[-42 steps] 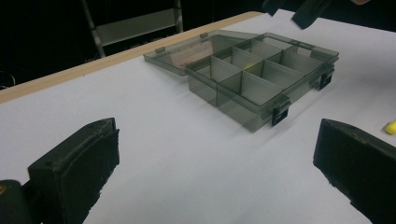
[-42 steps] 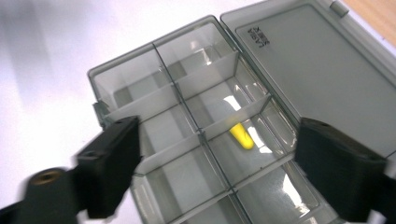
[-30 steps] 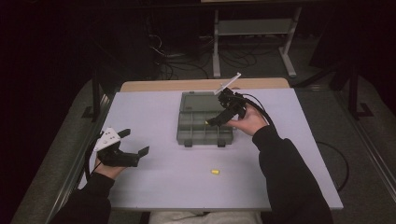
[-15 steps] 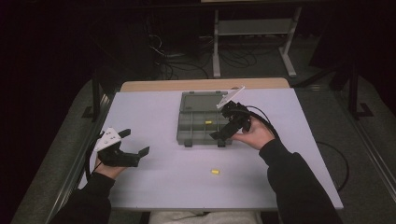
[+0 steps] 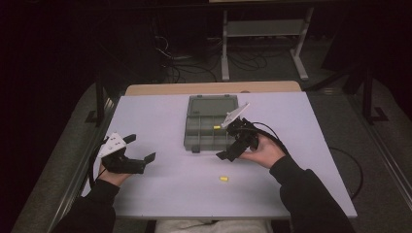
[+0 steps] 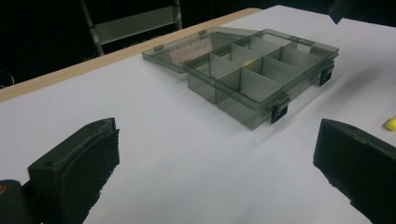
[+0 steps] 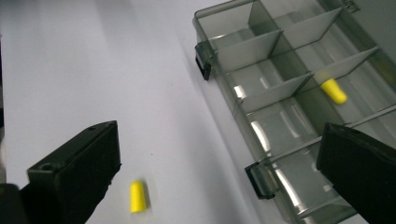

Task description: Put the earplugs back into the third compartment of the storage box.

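The high camera is looking forward and down from above the person's side, taking in the whole table (image 5: 160, 194). The left gripper camera is sitting low and close over the tabletop, facing the compartment box (image 6: 261, 79) toward one o'clock. The right gripper camera is tilting steeply down, near the box's front edge (image 7: 261, 140). All three are sharing the box and a loose yellow piece (image 5: 223, 178).

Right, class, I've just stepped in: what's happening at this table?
A person is sorting small yellow earplugs into an open compartment box. One earplug already lies in a compartment. The right gripper, jaws open and empty, sits by the box's front right corner, facing the earplug on the table. The left gripper rests open and idle at the table's left.
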`<state>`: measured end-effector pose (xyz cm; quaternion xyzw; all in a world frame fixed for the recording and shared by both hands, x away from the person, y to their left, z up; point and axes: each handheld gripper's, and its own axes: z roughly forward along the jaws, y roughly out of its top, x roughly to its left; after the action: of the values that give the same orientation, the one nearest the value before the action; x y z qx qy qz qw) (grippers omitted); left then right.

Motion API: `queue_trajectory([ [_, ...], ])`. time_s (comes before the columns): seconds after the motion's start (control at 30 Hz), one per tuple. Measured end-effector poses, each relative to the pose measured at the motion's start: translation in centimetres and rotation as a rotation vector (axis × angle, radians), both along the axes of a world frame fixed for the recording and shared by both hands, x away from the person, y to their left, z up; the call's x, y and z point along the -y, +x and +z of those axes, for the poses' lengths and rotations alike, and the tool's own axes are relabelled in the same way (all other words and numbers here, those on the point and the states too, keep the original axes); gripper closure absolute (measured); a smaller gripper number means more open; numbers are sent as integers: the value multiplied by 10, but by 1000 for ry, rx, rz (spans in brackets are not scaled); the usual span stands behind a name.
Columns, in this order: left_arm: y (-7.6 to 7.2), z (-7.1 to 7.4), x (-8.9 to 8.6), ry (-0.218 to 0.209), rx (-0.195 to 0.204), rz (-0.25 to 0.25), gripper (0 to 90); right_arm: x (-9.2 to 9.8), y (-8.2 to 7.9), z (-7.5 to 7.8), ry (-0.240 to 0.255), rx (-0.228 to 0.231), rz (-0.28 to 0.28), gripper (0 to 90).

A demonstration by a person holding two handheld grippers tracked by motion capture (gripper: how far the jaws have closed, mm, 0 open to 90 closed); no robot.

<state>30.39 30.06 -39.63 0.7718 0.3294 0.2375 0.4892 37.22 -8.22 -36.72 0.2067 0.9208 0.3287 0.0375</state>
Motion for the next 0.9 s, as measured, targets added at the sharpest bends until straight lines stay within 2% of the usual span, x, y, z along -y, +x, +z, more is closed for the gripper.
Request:
queue_trajectory([
  [0.17, 0, 0, 0, -2, -1, 0, 0, 2, -5, -9, -13, -18, 5, 0],
  [0.43, 0, 0, 0, 0, -1, 0, 0, 5, -22, -18, -11, -13, 32, 0],
  [0.7, 0, 0, 0, 1, -1, 1, 0, 1, -38, -25, -48, -15, 74, 0],
  [0.8, 0, 0, 0, 1, -1, 0, 0, -2, -42, -29, -50, -31, 101, 55],
  [0.9, 0, 0, 0, 3, 1, -1, 0, -5, -43, -35, -76, -60, 120, 108],
])
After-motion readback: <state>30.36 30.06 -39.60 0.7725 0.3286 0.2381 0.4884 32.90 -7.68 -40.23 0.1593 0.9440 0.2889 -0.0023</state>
